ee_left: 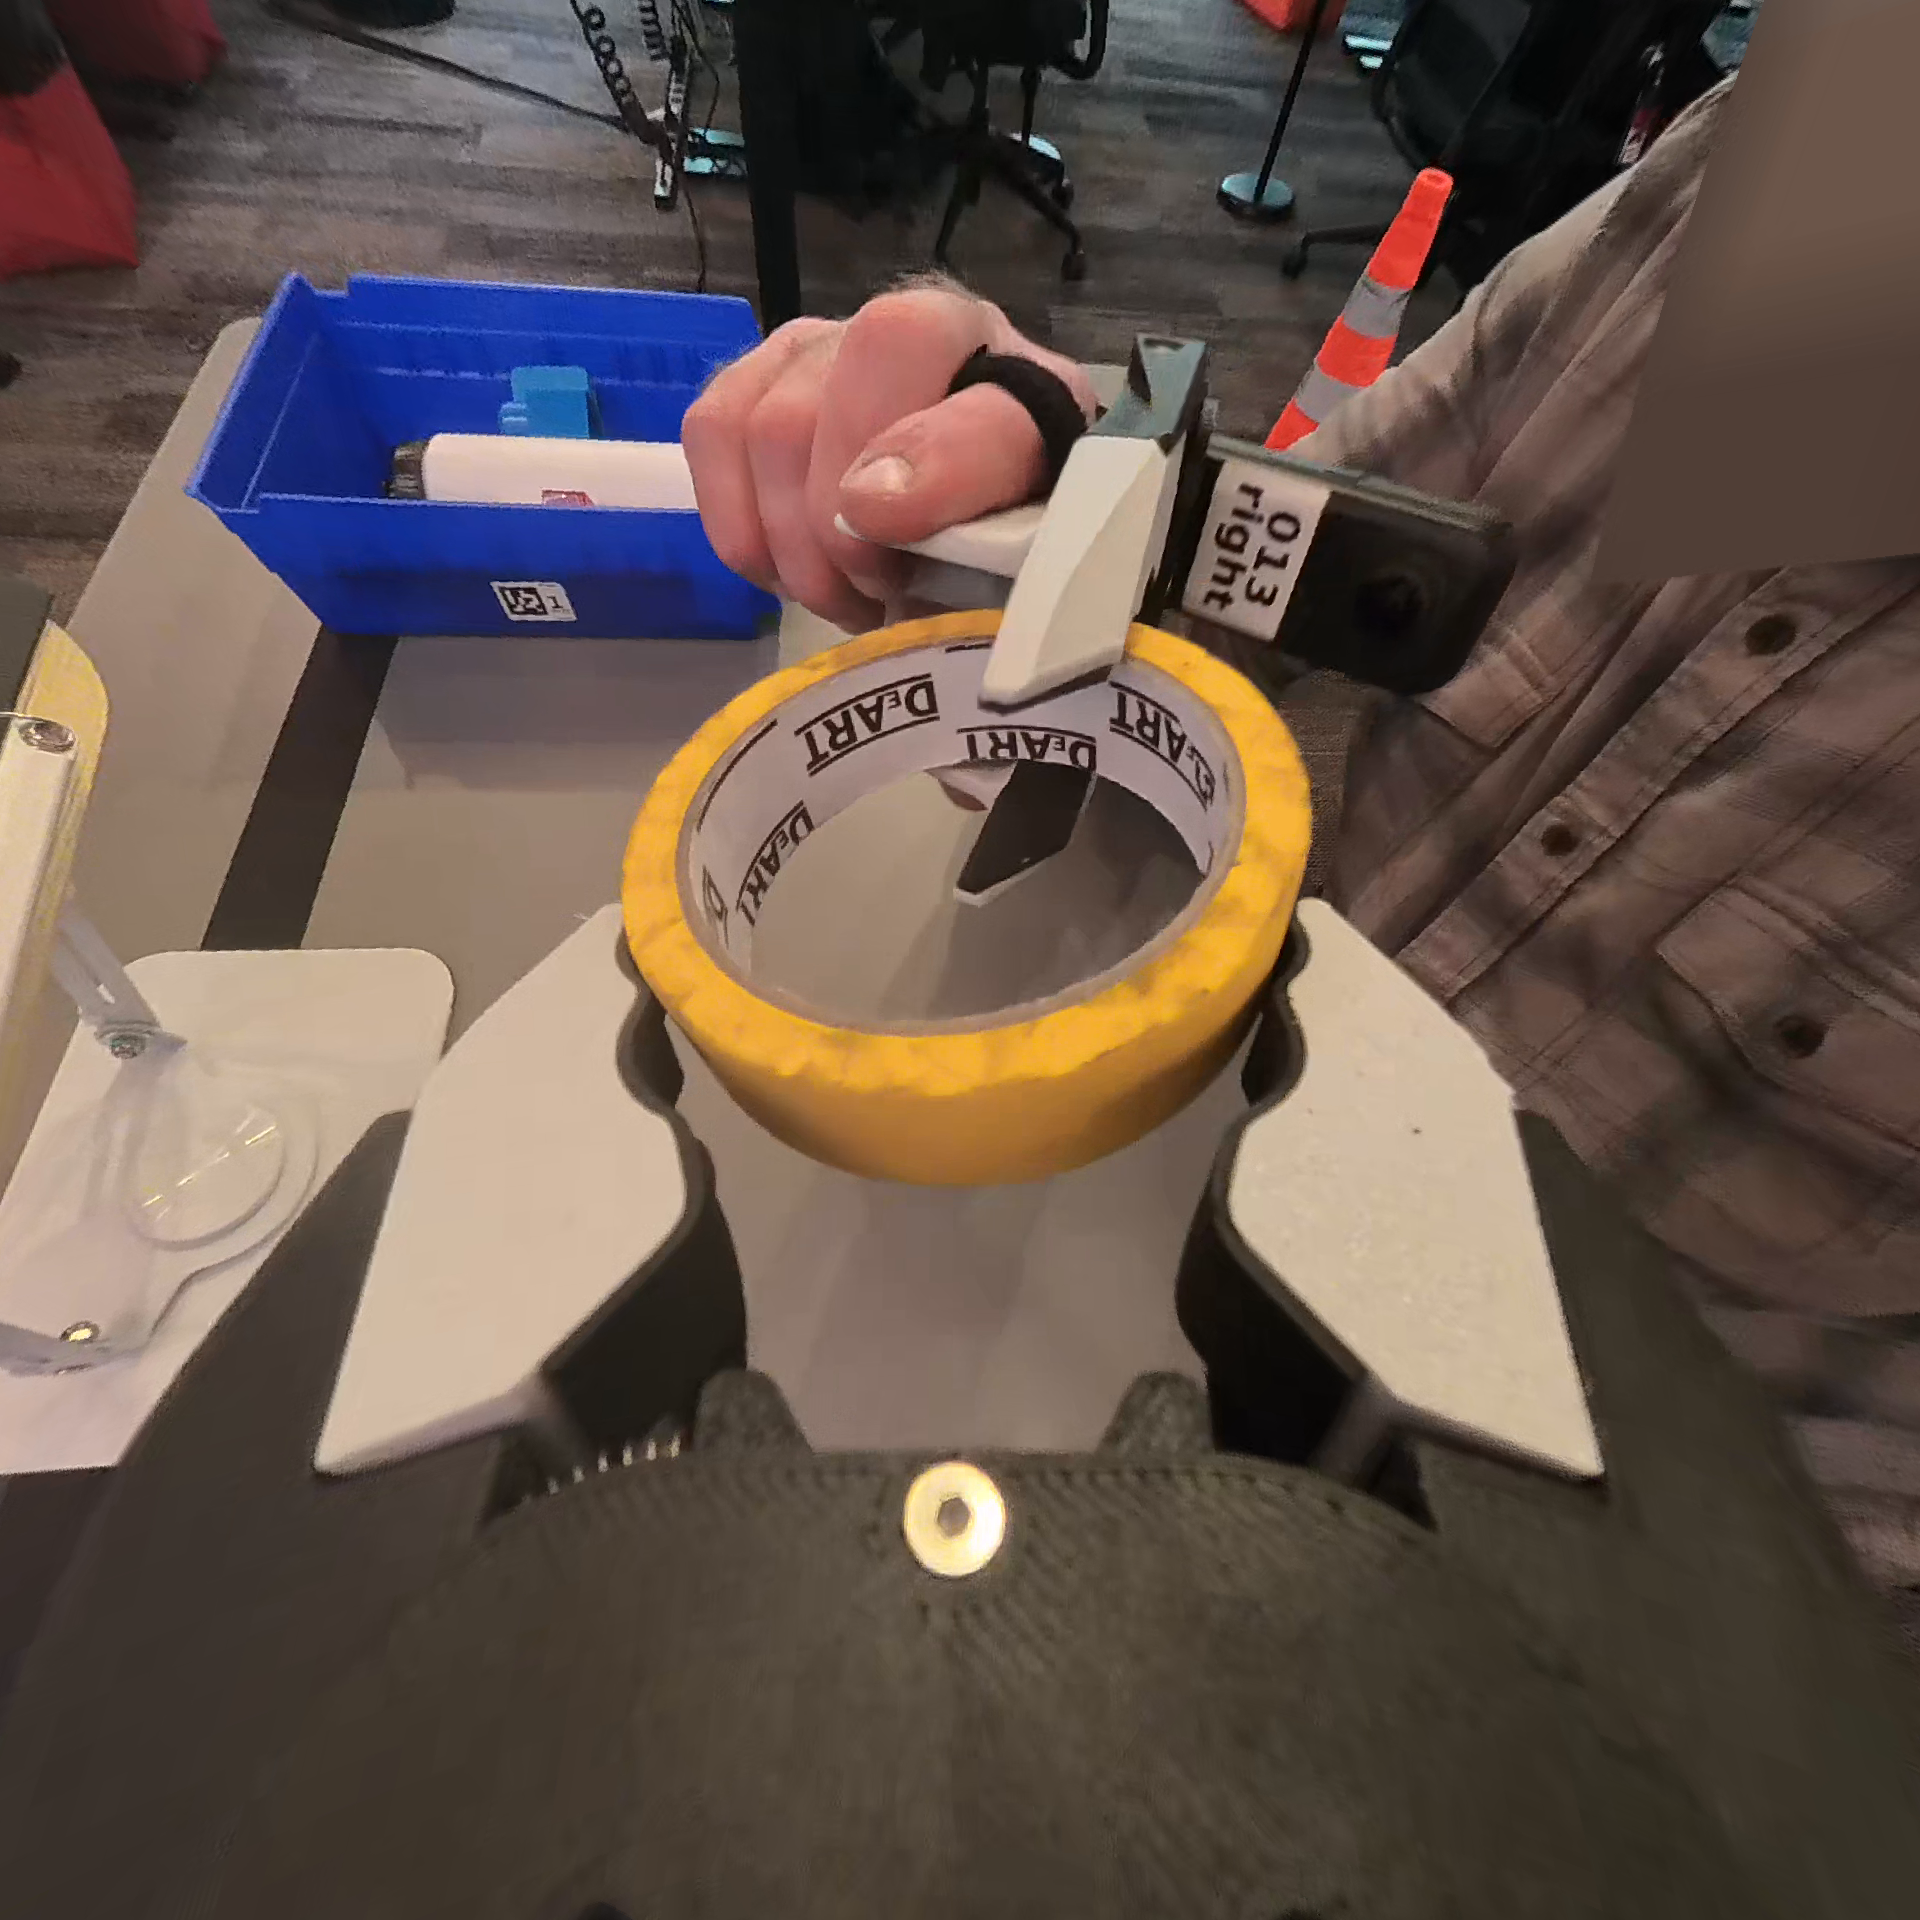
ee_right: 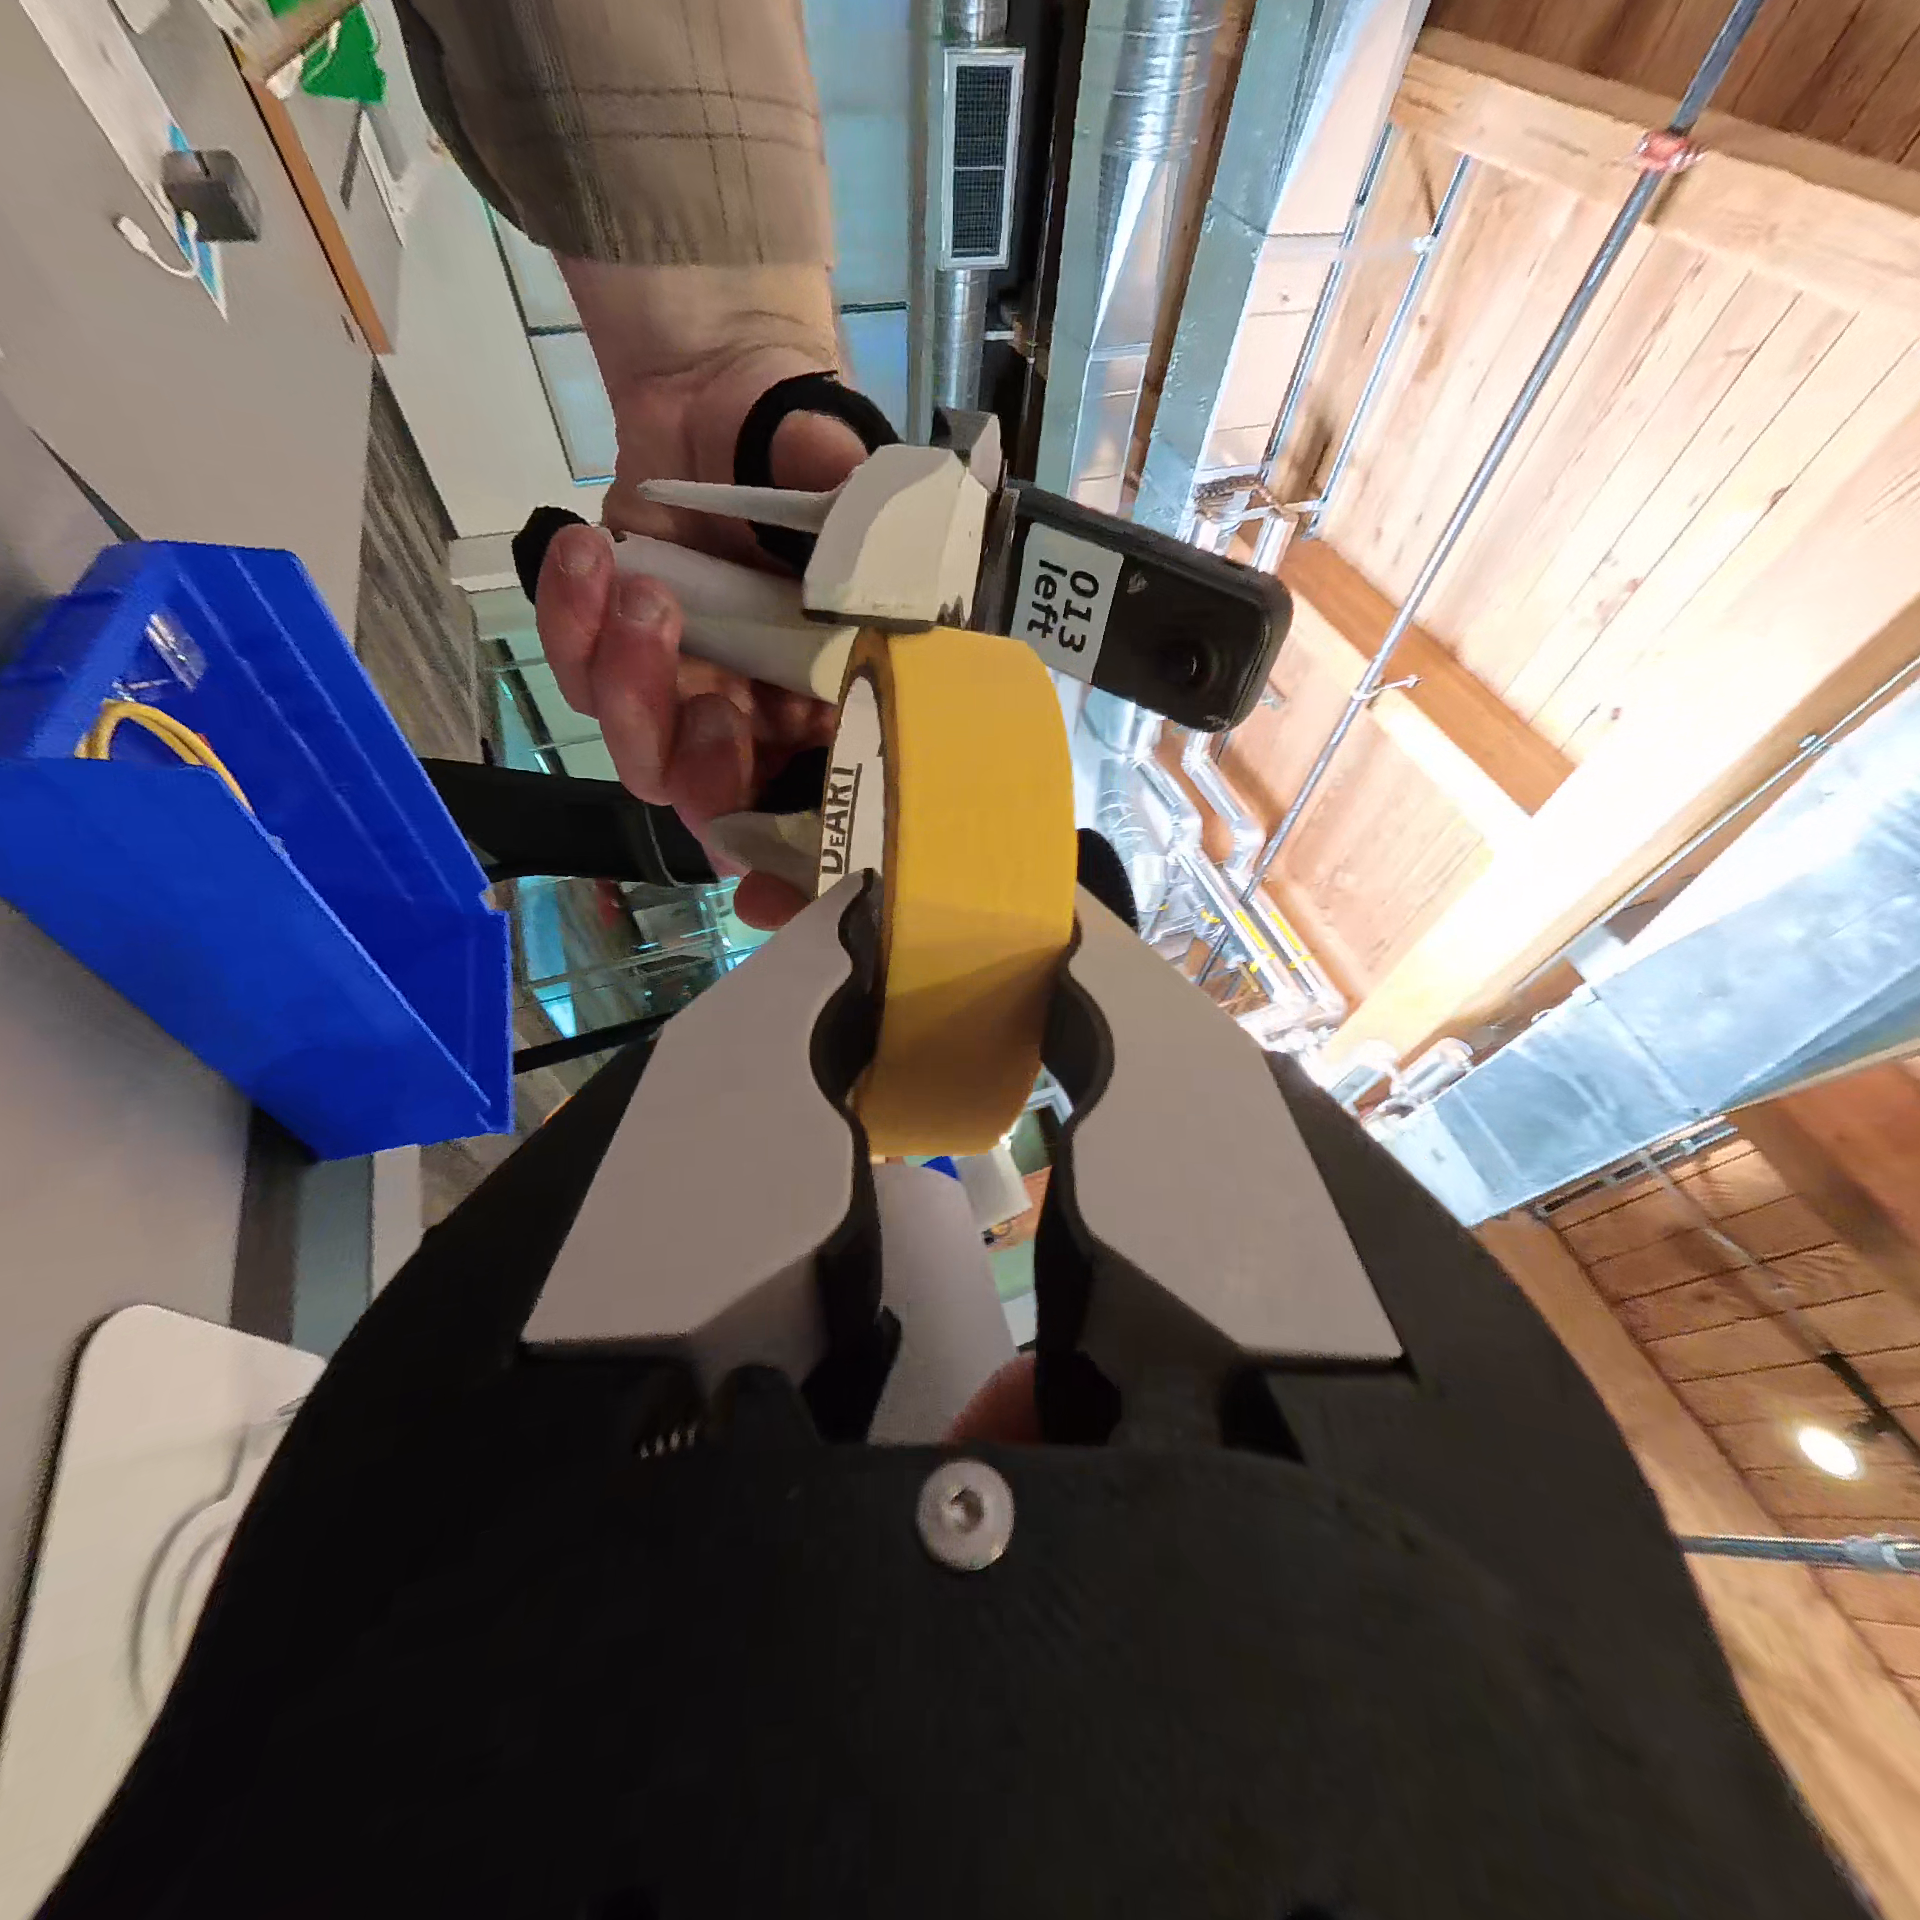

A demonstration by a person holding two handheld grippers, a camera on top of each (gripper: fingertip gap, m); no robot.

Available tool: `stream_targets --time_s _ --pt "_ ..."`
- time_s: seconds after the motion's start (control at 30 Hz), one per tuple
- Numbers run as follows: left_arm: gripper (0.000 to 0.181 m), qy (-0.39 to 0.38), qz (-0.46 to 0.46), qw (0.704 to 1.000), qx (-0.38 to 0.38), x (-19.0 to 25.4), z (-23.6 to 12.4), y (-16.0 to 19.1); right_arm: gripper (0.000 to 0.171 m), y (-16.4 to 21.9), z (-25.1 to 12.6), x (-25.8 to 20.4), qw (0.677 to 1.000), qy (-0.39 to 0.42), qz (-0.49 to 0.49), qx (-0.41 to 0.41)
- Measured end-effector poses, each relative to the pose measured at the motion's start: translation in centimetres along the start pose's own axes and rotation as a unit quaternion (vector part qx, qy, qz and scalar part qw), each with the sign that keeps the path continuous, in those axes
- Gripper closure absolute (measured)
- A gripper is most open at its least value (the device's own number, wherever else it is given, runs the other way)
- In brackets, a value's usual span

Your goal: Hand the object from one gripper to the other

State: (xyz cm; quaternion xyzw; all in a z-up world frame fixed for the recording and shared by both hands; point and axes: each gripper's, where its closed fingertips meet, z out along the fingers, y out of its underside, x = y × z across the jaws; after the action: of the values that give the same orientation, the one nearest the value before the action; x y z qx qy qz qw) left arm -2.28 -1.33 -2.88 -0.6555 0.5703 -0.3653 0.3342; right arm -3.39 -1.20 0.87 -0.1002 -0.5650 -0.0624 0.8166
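Your left gripper point(ee_left: 961, 971) clamps the yellow masking-tape roll point(ee_left: 961, 914) across its diameter; your right gripper point(ee_right: 961, 925) pinches its band. Left wrist view alone shows its printed white core.

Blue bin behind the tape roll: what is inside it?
The blue bin holds a white cylinder and a small blue block. A hand covers its right end.

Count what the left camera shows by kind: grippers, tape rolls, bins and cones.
Grippers: 2 (left gripper, right gripper)
Yellow tape roll: 1
Blue bin: 1
Orange cone: 1
Total: 5
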Motion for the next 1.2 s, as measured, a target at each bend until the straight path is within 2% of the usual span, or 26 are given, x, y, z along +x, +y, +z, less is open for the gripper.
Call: stream_targets --time_s 0.1,0.17,0.27,0.33,0.4,0.5,0.57,0.6,0.63,0.7,0.77,0.87,0.97,1.03,1.2 --pt "0.072 -0.027 0.01 1.0 -0.009 -0.8 0.0 -0.4 0.147 1.1 0.0 0.5 0.999 0.004 0.026 -0.021" --pt "0.075 -0.075 0.05 0.996 -0.027 -1.6 -0.2 -0.5 0.146 1.8 0.0 1.0 0.996 0.005 0.081 -0.025" --pt "0.08 -0.161 0.132 0.977 -0.042 -2.3 -1.2 -1.3 0.146 3.1 -0.2 2.0 0.983 0.001 0.182 -0.023" --pt "0.08 -0.227 0.193 0.953 -0.053 -2.7 -1.8 -2.0 0.146 4.2 -0.2 2.0 0.965 -0.021 0.261 -0.027" --pt "0.08 -0.31 0.248 0.915 -0.066 -3.8 -2.7 -2.8 0.147 4.9 -0.2 2.0 0.933 -0.044 0.356 -0.018" --pt "0.079 -0.394 0.316 0.859 -0.085 -4.4 -3.5 -3.4 0.146 5.5 -0.3 2.1 0.866 -0.076 0.494 0.017" --pt "0.083 -0.428 0.343 0.83 -0.101 -4.7 -3.4 -3.4 0.146 5.7 -0.5 2.6 0.821 -0.082 0.563 0.052" --pt "0.088 -0.435 0.344 0.827 -0.093 -4.6 -3.3 -3.5 0.146 5.9 -0.7 3.1 0.798 -0.074 0.593 0.075" --pt "0.093 -0.426 0.328 0.84 -0.073 -4.3 -2.8 -3.6 0.146 5.9 -0.9 3.6 0.775 -0.069 0.62 0.104" --pt "0.092 -0.404 0.26 0.877 -0.018 -4.3 -2.1 -3.8 0.146 5.7 -1.4 4.5 0.726 -0.056 0.665 0.164" --pt "0.097 -0.371 0.195 0.905 0.066 -4.1 -1.7 -4.5 0.146 5.7 -1.8 5.2 0.68 -0.04 0.7 0.212" --pt "0.103 -0.315 0.137 0.926 0.156 -3.5 -0.6 -5.4 0.147 5.7 -2.1 5.3 0.637 -0.025 0.727 0.256" --pt "0.12 -0.259 0.091 0.937 0.216 -2.8 0.4 -6.0 0.146 5.6 -2.2 5.0 0.623 -0.013 0.731 0.276" --pt "0.147 -0.249 0.079 0.937 0.231 -3.0 0.6 -5.9 0.147 5.4 -2.2 4.9 0.62 -0.011 0.732 0.283" --pt "0.152 -0.242 0.059 0.941 0.231 -3.4 0.6 -5.3 0.147 5.6 -2.0 4.5 0.632 -0.006 0.725 0.273"
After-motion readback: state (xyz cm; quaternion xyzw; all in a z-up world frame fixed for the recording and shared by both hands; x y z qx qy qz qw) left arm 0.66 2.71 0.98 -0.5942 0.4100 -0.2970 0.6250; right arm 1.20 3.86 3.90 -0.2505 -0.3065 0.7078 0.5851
